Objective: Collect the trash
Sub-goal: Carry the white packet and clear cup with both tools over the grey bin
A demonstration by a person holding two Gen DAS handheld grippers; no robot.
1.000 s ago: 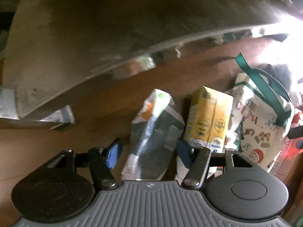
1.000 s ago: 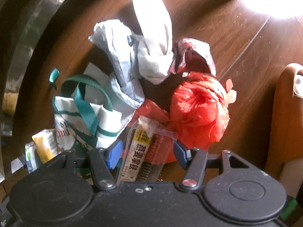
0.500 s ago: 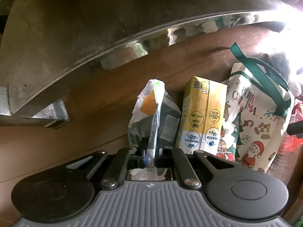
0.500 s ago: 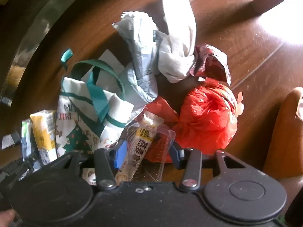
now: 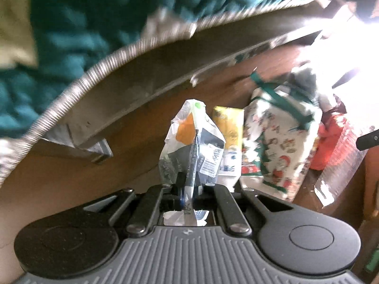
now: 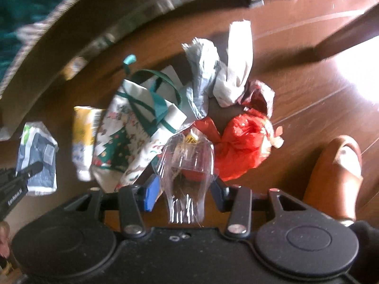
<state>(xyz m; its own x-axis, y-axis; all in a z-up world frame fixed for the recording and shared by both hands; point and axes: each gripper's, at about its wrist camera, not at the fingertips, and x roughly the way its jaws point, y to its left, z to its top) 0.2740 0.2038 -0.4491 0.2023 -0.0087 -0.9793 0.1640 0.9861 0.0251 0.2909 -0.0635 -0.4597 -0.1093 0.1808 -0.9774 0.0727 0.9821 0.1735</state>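
Blurry bits, bright bits and hidden bits

In the left wrist view the green stuff (image 5: 78, 23) at the top is all smeared, so you cannot tell what it is. The top right corner is white glare (image 5: 355, 35) that wipes out the floor there. The crushed wrapper (image 5: 194, 142) covers part of the yellow carton (image 5: 228, 130), and its small writing cannot be read. In the right wrist view the clear plastic pack (image 6: 186, 165) is shaky and see-through, so its edges are hard to find. The brown thing (image 6: 336, 175) at the right stays a puzzle.
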